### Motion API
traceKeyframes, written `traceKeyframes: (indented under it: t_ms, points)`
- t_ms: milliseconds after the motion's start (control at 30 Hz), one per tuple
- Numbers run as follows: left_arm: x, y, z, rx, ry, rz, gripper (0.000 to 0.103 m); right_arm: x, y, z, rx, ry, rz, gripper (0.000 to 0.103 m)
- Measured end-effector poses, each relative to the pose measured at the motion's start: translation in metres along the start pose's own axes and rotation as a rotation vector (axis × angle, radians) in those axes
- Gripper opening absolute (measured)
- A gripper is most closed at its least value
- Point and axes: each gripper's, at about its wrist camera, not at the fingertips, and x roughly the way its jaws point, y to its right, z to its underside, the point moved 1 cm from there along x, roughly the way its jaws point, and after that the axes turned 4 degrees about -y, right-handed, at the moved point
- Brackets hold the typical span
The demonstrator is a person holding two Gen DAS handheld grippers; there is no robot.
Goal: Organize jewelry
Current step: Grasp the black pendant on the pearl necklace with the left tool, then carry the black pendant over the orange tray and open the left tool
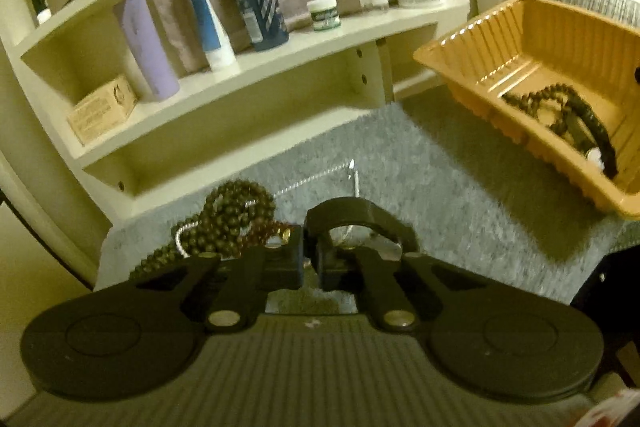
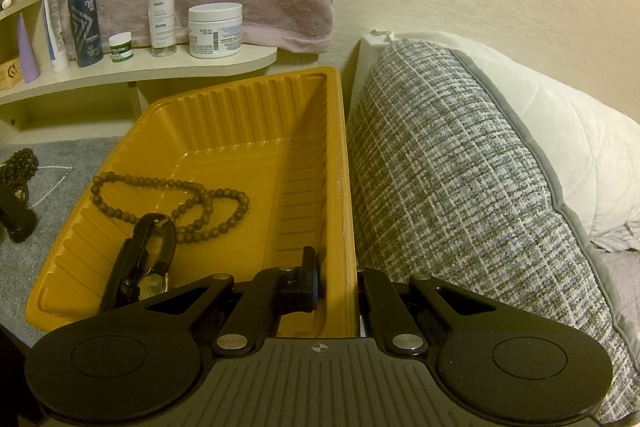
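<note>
1. Left gripper: matte black, two round side discs, ribbed grey body, brass-coloured pivot pins.
2. Right gripper: same build; small crosshair mark on the ribbed body behind the fingers.

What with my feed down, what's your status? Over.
Left claw shut beside bead pile, catch unclear. Right claw shut on tray wall. Bead strand and watch in tray. Nothing blocking.

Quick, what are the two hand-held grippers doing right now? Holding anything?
Left hand-held gripper: closed, just above the jewelry pile; whether it pinches anything cannot be told.
Right hand-held gripper: closed on the side wall of the yellow tray.
</note>
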Motion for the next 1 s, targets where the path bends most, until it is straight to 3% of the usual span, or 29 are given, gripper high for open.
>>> traceKeyframes:
  t_ms: [467,733,1000]
  points:
    - [-0.024,0.014,-0.036,-0.012,0.066,0.074,0.005,0.000,0.000,0.000,0.000,0.000,-0.001,0.003]
    - [-0.045,0.046,-0.072,-0.001,0.151,0.182,0.005,-0.001,-0.001,0.000,0.001,0.003,-0.003,0.003]
    - [-0.047,0.092,-0.086,0.047,0.164,0.307,0.005,-0.001,-0.001,0.000,0.002,0.003,-0.003,0.003]
